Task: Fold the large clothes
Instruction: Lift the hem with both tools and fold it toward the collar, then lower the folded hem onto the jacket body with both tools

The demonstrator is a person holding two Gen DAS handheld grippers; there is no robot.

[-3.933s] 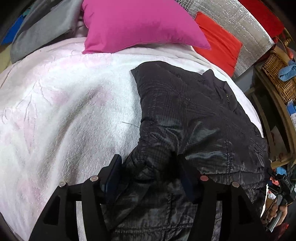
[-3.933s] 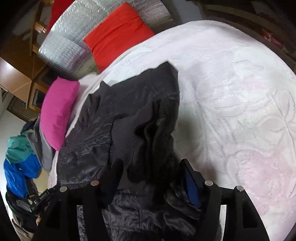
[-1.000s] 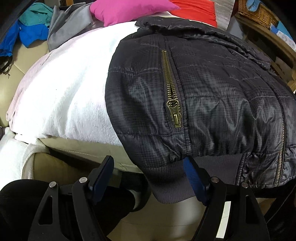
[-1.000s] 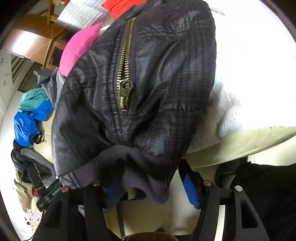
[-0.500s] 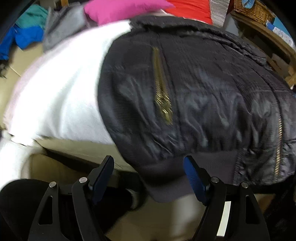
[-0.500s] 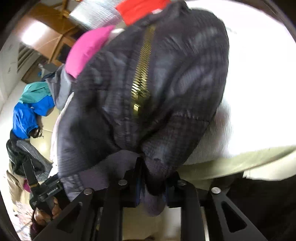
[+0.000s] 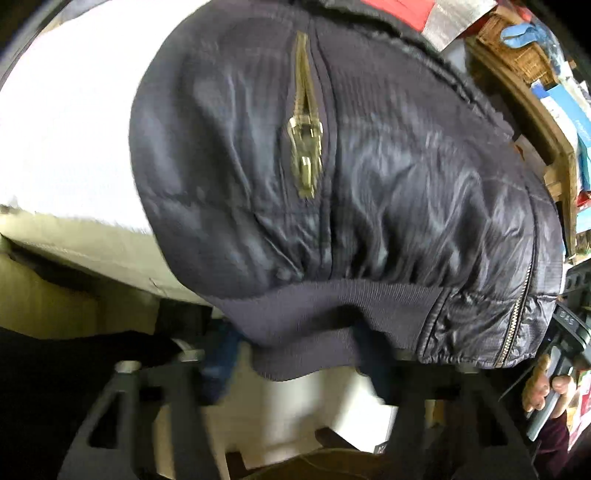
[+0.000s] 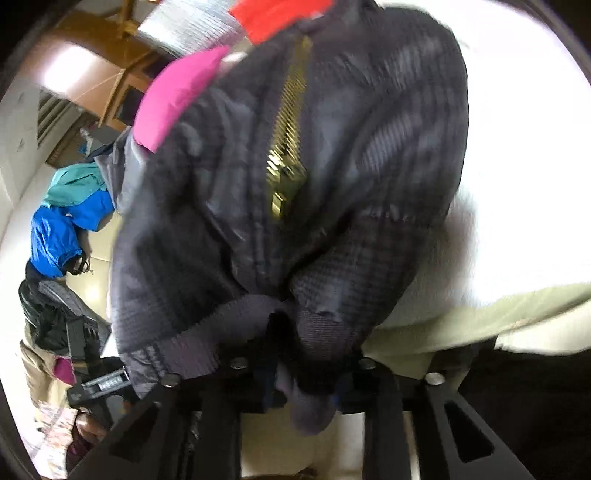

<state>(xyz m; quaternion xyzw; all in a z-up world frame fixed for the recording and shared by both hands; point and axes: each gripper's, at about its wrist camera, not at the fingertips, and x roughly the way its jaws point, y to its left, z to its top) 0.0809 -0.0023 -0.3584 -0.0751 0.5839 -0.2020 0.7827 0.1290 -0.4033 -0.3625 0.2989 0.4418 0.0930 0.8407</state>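
- Dark quilted jacket (image 7: 388,177) with ribbed knit hem (image 7: 317,314) and brass pocket zipper (image 7: 304,147): lies on the white fleecy bed cover (image 7: 66,122), hem hanging over the bed edge toward both sets of jaws.
- Left gripper (image 7: 299,354): jaws have just been closing, the knit hem bunched between them; blur hides whether the pads press it.
- Right gripper (image 8: 303,373): jaws have just closed to a narrow gap, pinching a fold of hem at the jacket's corner.
- Beyond the jaws: magenta cushion (image 8: 177,96), red cushion (image 8: 277,14).
- Left of the right jaws: blue and teal garment (image 8: 70,214).
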